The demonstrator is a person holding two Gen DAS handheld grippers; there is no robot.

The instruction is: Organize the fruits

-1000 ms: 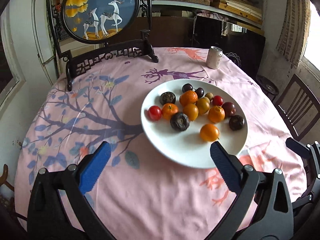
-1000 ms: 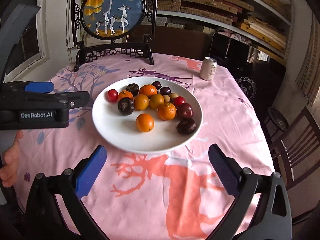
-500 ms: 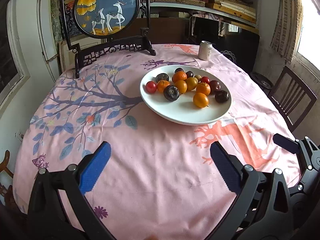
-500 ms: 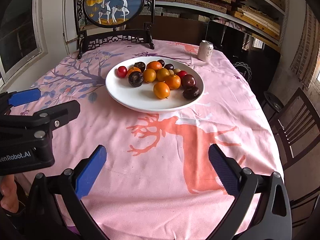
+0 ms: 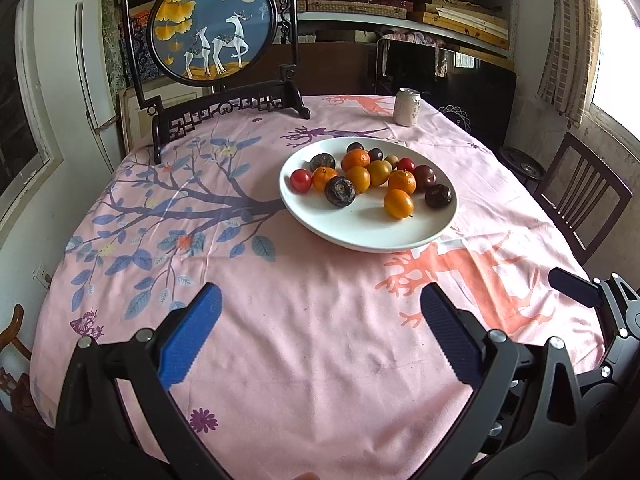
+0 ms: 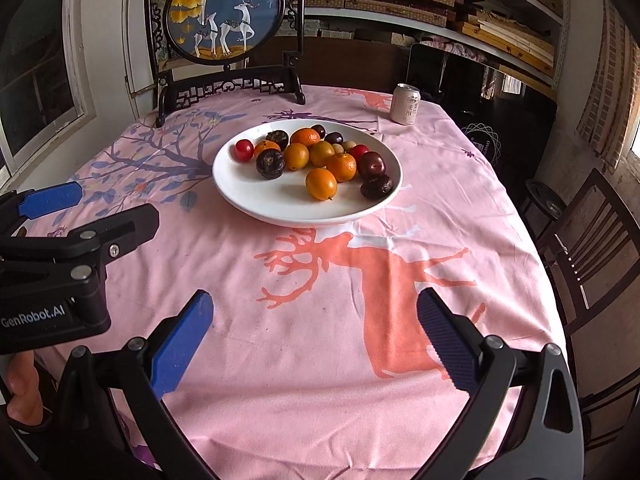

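Fruit all on white plate (image 5: 360, 236), plate sits on table (image 5: 304, 360) w/ pink printed cloth, past centre toward the far side. Left tongs (image 5: 320, 336) spread wide, nothing between the blue pads, hovering over near edge of table, well short of plate. Right tongs (image 6: 316, 334) same: spread wide, empty, near edge, plate ahead and slightly left in its view. Left unit's body visible at left of right wrist view, w/ part of a hand (image 6: 22, 392) below it.

Plate contents: red cherry tomato (image 5: 301, 181) at left rim side, mandarin (image 5: 324, 178) just beside it, dark wrinkled passion fruit (image 5: 339, 191) in front of that. Second dark one further back near a larger mandarin (image 5: 356, 159). Kumquat (image 5: 398, 203) sits alone toward front, apart from cluster. Dark red plum (image 5: 424, 176) and another dark fruit (image 5: 438, 196) at right side. Few small dark/pale/red ones at back, too small to ID. Front half of plate bare.

Drinks can (image 5: 407, 107) upright at far right of table, well apart from plate. Round deer screen (image 5: 212, 32) on dark stand at far left. Wooden chair (image 5: 580, 204) off right side.
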